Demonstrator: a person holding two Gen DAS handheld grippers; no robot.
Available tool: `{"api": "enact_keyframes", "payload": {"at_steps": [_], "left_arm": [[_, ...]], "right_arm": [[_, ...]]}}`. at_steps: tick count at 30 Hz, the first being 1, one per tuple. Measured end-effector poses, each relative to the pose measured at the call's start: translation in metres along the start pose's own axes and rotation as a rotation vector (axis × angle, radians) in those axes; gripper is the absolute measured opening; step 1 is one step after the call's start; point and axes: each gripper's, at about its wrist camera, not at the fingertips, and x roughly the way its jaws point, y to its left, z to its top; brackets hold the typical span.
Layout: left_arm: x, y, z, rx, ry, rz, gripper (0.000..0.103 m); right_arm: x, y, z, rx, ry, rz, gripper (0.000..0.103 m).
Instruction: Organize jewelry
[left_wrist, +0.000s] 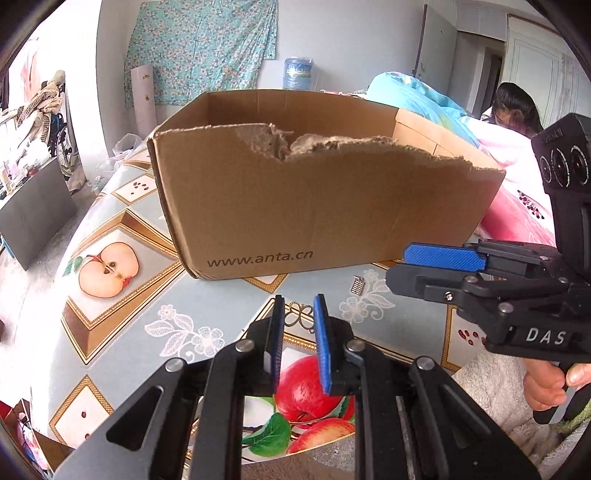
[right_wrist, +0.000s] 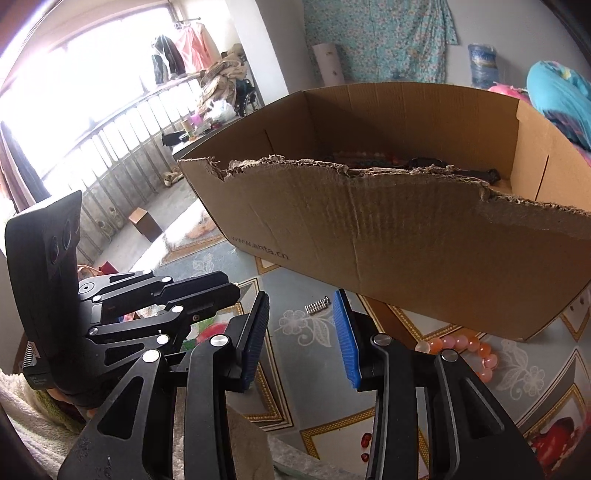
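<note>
Lying flat beside the cardboard box (right_wrist: 388, 236), a pink-orange bead bracelet (right_wrist: 476, 350) curls.

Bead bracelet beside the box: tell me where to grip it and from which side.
Grip the bead bracelet across its open near arc, coming down from above on the side away from the box. It lies flat on the tablecloth, its far side close under the box wall, so only the near beads leave room for both pads.
</note>
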Motion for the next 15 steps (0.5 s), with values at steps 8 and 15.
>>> {"api": "enact_keyframes", "payload": {"at_steps": [8, 15], "left_arm": [[-0.003, 0.005, -0.004, -0.023, -0.008, -0.025, 0.015], [-0.001, 0.01, -0.007, -0.043, -0.006, -0.047, 0.015]], "right_arm": [[0.025, 0.004, 0.001, -0.115, 0.054, -0.059, 0.025], [0.039, 0.01, 0.002, -0.193, 0.092, -0.088, 0.018]]}}
